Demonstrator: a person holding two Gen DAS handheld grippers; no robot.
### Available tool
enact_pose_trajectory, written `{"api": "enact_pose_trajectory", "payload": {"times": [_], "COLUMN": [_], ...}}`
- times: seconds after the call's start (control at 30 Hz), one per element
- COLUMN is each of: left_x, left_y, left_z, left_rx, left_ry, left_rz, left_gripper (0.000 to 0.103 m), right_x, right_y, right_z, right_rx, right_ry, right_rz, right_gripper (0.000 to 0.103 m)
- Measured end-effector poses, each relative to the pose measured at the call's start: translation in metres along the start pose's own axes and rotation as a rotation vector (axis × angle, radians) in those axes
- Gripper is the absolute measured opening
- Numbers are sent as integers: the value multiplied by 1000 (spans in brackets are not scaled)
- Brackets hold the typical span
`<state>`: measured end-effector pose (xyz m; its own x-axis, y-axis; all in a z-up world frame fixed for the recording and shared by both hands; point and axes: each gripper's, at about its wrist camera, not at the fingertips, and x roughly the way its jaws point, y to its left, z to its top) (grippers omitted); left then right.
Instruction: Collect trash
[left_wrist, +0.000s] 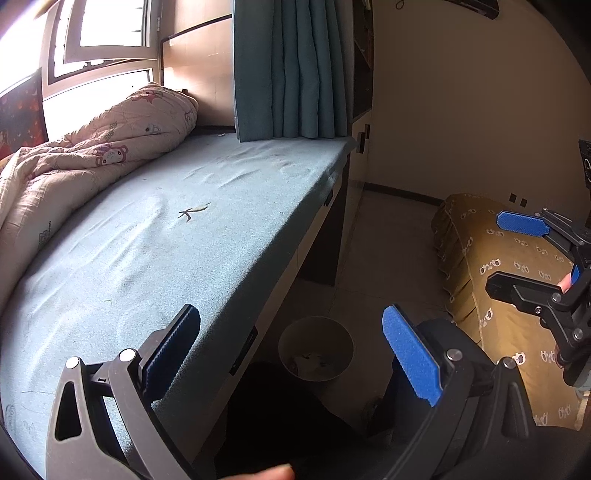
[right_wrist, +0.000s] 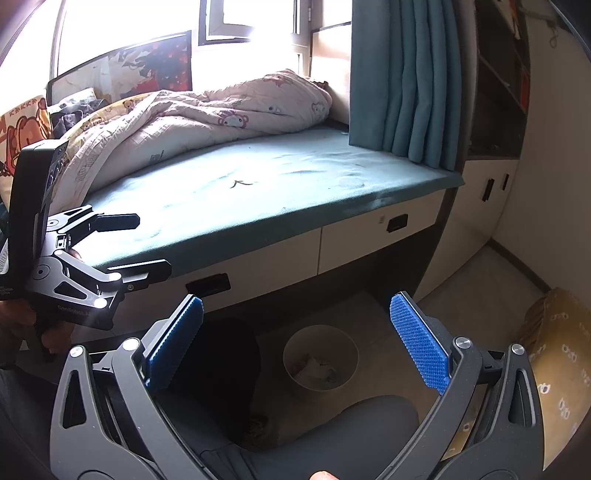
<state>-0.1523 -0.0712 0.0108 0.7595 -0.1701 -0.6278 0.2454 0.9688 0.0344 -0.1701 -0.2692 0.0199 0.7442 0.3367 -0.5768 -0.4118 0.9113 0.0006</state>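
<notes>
A thin, dry, twig-like scrap (left_wrist: 194, 213) lay mid-mattress on the blue-green fitted bed sheet (left_wrist: 229, 236), well in from the front edge. A round, pale plastic wastebasket (right_wrist: 320, 360) sat on the floor below that edge, some litter already inside. Left gripper (left_wrist: 291, 354) and right gripper (right_wrist: 295, 341) hung spread wide, empty. Likely the approach step; next move calls for reaching over the edge to pinch the scrap.

Home bedroom: bed (right_wrist: 258, 195) w/ cartoon quilt (right_wrist: 207, 118) at 11 o'clock, window (right_wrist: 258, 44) at 12, teal curtain (right_wrist: 406, 81) at 1, bin (right_wrist: 320, 363) on floor at 6.
</notes>
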Motion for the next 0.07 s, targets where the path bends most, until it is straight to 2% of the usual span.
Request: {"api": "enact_pose_trajectory", "payload": {"times": [0.07], "left_x": [-1], "left_y": [0], "left_z": [0], "left_rx": [2], "left_ry": [-4], "left_rz": [6], "left_gripper": [97], "right_x": [0], "right_y": [0], "right_z": [0], "right_rx": [2], "right_ry": [0], "right_rz": [1], "right_gripper": [98]}}
